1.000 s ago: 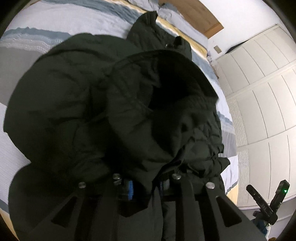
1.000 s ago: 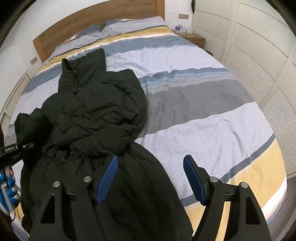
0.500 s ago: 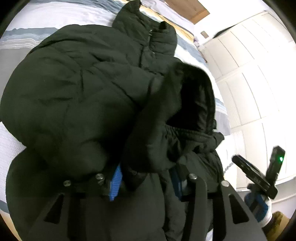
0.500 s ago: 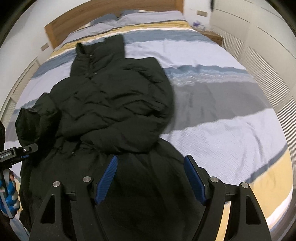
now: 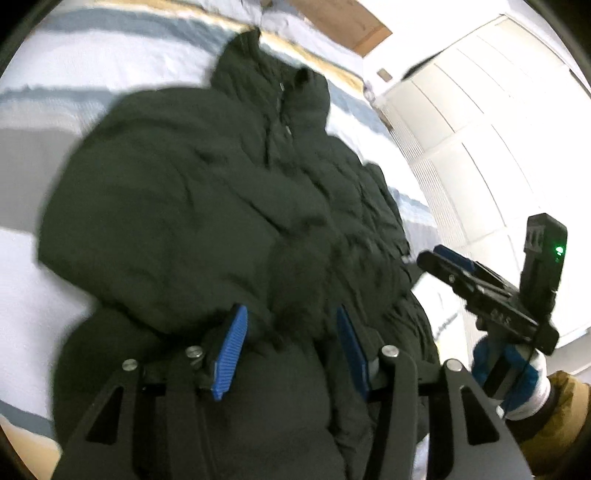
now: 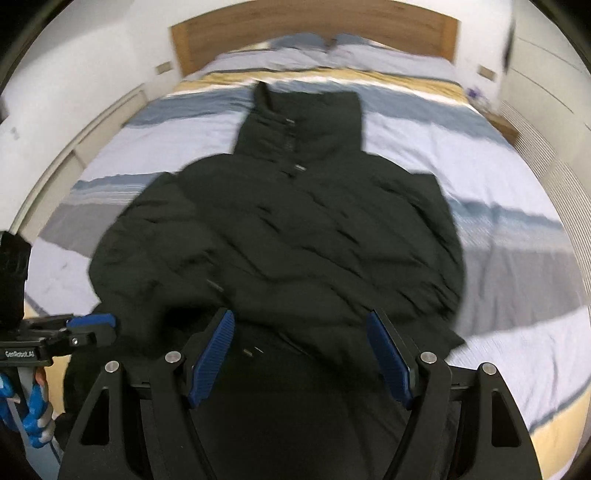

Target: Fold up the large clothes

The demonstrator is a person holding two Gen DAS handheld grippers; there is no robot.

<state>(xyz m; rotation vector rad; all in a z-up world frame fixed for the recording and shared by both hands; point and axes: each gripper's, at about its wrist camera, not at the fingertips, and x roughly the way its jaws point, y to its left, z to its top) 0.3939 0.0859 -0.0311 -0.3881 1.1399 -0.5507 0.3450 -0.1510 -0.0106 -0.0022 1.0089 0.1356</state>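
A large black puffer jacket (image 6: 295, 236) lies front-up on the striped bed (image 6: 498, 177), collar toward the headboard, both sleeves folded across its chest. It also fills the left wrist view (image 5: 207, 229). My left gripper (image 5: 291, 343) is open just above the jacket's waist, holding nothing; a sleeve cuff lies loose between its blue pads. It shows at the left edge of the right wrist view (image 6: 88, 328). My right gripper (image 6: 303, 350) is open and empty over the jacket's lower part. It also shows at the right of the left wrist view (image 5: 450, 266).
A wooden headboard (image 6: 314, 33) and pillows (image 6: 332, 48) are at the far end. White wardrobe doors (image 5: 480, 147) stand beside the bed. A bedside table (image 6: 502, 125) is at the far right. Bedding lies bare to the jacket's right.
My left gripper has let go of the sleeve, which now lies across the jacket's chest. My right gripper has swung left to centre over the jacket.
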